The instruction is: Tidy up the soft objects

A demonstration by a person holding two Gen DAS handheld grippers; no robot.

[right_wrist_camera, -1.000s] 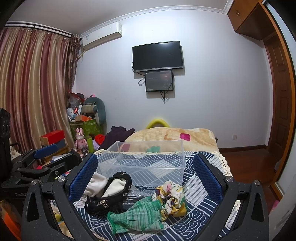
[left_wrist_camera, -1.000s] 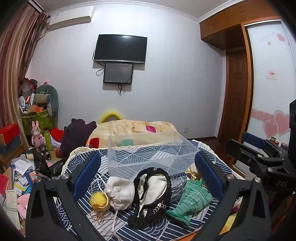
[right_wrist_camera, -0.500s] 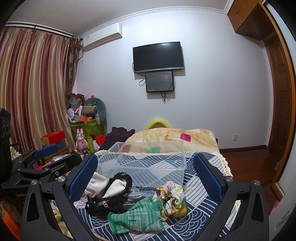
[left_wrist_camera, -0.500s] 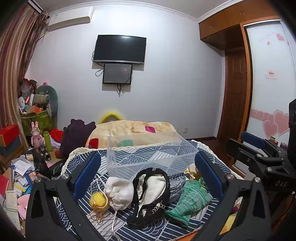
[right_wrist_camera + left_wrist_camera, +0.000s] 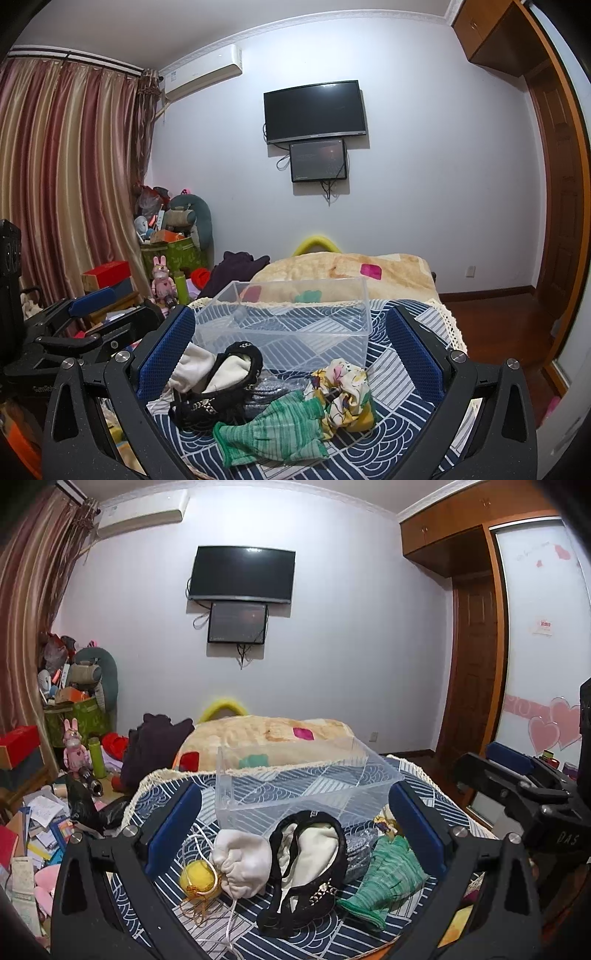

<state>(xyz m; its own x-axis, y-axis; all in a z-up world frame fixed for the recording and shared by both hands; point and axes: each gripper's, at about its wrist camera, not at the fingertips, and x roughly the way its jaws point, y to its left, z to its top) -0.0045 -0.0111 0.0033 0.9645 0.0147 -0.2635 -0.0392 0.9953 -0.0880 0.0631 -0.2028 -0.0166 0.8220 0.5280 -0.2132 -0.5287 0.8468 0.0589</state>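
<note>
- Soft things, a white pouch [image 5: 242, 864] and a green glove [image 5: 388, 871], lie just before the clear box [image 5: 303, 786]; left gripper [image 5: 291, 834] gapes empty, nothing packed yet.
- Right gripper [image 5: 291, 354] spread too, empty; next, probably lower onto the glove [image 5: 273, 432] near the box [image 5: 284, 325].

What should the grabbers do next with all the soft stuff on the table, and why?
Probably lower the right gripper onto the green glove and close on it. Both grippers are open and hold nothing, the clear box behind the pile looks empty, and the glove lies nearest, on top and between the right fingers. The left gripper could later take the white pouch.
</note>
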